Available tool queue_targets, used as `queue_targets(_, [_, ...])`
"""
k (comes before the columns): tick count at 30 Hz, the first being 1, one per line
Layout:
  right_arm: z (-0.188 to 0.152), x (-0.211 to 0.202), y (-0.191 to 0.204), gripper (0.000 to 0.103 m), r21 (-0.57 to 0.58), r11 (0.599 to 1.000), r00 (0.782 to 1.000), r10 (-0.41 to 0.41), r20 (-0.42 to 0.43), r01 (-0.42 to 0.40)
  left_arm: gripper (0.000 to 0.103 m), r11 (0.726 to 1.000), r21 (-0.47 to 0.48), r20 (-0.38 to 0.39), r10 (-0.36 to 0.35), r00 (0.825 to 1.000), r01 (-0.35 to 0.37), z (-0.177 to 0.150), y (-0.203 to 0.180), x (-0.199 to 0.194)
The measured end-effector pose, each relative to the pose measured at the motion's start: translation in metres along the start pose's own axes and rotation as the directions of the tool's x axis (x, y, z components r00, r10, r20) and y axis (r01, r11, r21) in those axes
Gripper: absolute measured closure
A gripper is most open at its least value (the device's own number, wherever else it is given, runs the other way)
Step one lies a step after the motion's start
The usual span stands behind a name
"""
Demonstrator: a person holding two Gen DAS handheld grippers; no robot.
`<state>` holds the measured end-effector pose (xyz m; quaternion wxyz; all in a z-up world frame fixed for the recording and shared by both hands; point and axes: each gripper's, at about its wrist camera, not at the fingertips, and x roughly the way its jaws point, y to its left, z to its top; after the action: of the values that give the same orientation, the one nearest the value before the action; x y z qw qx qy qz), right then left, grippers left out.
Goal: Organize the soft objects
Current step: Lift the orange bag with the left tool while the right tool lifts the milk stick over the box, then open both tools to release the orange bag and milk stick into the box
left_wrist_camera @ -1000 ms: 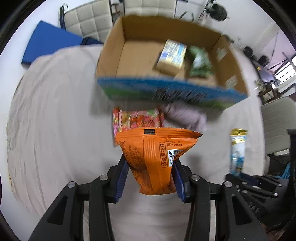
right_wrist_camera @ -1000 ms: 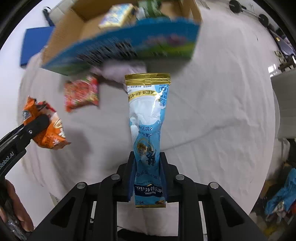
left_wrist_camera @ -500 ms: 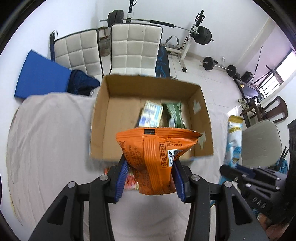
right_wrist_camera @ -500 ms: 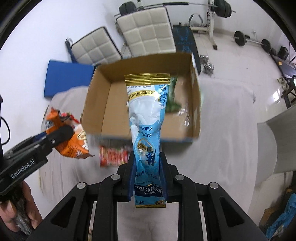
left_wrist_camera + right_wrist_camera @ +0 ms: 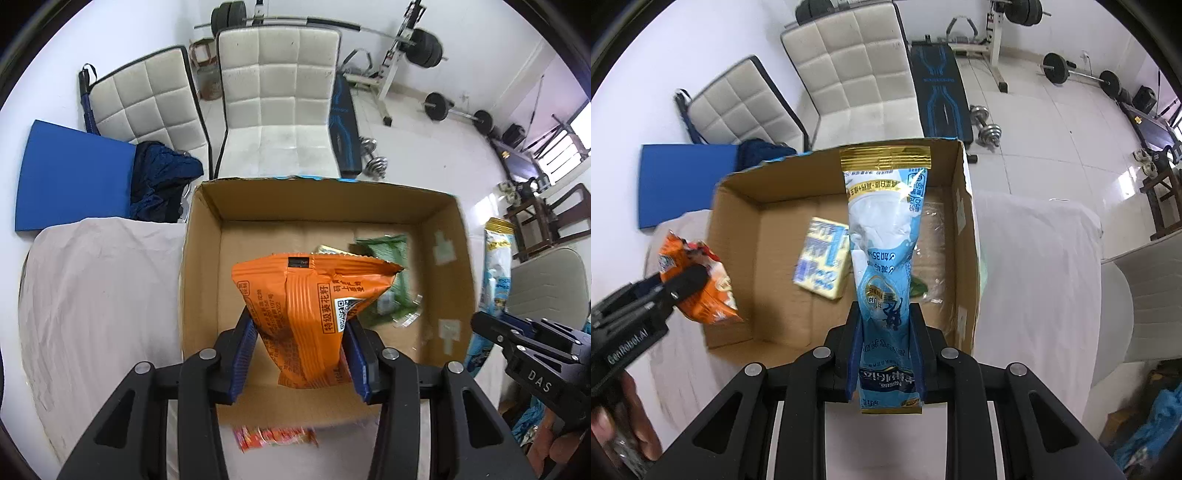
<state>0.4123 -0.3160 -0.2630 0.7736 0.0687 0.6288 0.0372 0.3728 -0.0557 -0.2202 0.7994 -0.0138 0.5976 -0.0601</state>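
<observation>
An open cardboard box (image 5: 199, 280) sits on a cloth-draped counter (image 5: 99, 288), holding a pale yellow packet (image 5: 822, 264) and a green pouch (image 5: 388, 258). Above it, the left claw (image 5: 301, 354) is clamped on an orange snack bag (image 5: 314, 314) printed with Chinese characters and a QR code; "GenRobot.AI" reads on its body in the right wrist view. The right claw (image 5: 886, 350), marked "DAS", pinches a tall blue-and-white Nestle sachet (image 5: 882, 258) with a gold top. A red wrapper (image 5: 275, 437) lies on the counter against the box's near wall.
</observation>
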Motion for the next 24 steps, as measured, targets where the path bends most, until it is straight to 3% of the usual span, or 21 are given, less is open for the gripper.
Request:
queue_targets(7, [0.037,0.057,-0.009,0.078,0.018,0.998,0.995,-0.066,-0.080,0.068,0.061,0.998,-0.008,-0.111,0.055,0.992,-0.057,0.035,0.017,0.062])
queue_targets(13, [0.047,0.084,-0.010,0.078,0.010,0.993,0.987,-0.115,-0.115,0.117,0.061,0.997,0.008,-0.190,0.081,0.978,-0.081,0.046,0.022,0.104])
queue_targets(20, [0.060,0.099,-0.009,0.072,-0.005,0.981,0.975,-0.193,-0.110,0.194,0.060,0.995,0.014,-0.273,0.099,0.957,-0.099,0.053,0.018,0.128])
queue_targets(24, [0.063,0.098,-0.014,0.068,0.012,0.982,0.976,-0.187,-0.111,0.190,0.060,0.995,0.020,-0.266,0.097,0.959,-0.096,0.058,0.016,0.122])
